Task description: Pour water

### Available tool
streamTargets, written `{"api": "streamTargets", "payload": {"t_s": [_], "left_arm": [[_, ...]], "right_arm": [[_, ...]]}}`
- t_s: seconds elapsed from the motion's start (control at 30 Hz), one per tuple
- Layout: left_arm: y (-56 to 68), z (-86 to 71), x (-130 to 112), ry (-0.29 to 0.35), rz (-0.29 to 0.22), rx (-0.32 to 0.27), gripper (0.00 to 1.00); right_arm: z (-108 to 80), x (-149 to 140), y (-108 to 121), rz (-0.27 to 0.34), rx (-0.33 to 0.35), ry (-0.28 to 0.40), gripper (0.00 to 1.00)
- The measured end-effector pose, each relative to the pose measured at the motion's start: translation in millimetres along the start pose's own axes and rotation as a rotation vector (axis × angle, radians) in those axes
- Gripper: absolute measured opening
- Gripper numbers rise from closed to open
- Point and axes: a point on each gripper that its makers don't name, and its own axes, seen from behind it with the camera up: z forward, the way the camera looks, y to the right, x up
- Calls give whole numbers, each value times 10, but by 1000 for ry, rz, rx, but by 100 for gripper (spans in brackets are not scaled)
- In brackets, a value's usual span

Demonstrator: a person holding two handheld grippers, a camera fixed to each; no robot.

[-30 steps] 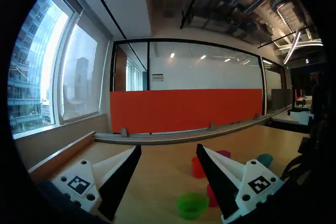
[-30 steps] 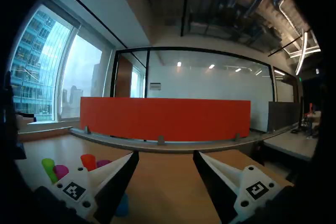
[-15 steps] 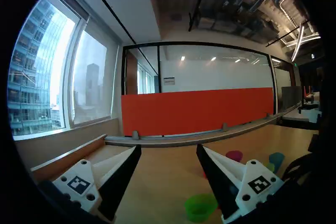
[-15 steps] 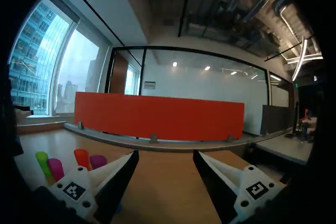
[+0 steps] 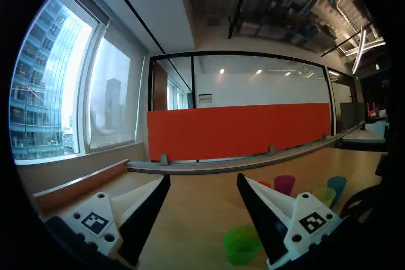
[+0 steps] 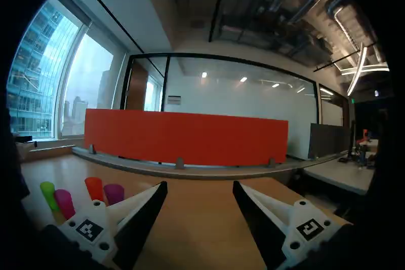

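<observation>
Five cups sat by the left gripper view's right finger. Four cups sat beside the right gripper view's left finger.

In the left gripper view, a wide green cup stands mouth up on the wooden tabletop. Farther back, a magenta cup, a yellow cup and a teal cup stand clustered. In the right gripper view, a lime cup, pink cup, orange cup and purple cup stand upright close together.
</observation>
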Motion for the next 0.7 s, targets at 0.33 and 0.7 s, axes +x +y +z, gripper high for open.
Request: {"api": "streamTargets", "payload": {"t_s": [0.33,0.7], "left_arm": [[49,27,-234,-15,-19,6,98],[65,98,-361,-6,-44,18,97]], "right_arm": [[-42,-72,-2,4,-12,-18,100],[-58,-124,-3,2,-18,-27,100]]}}
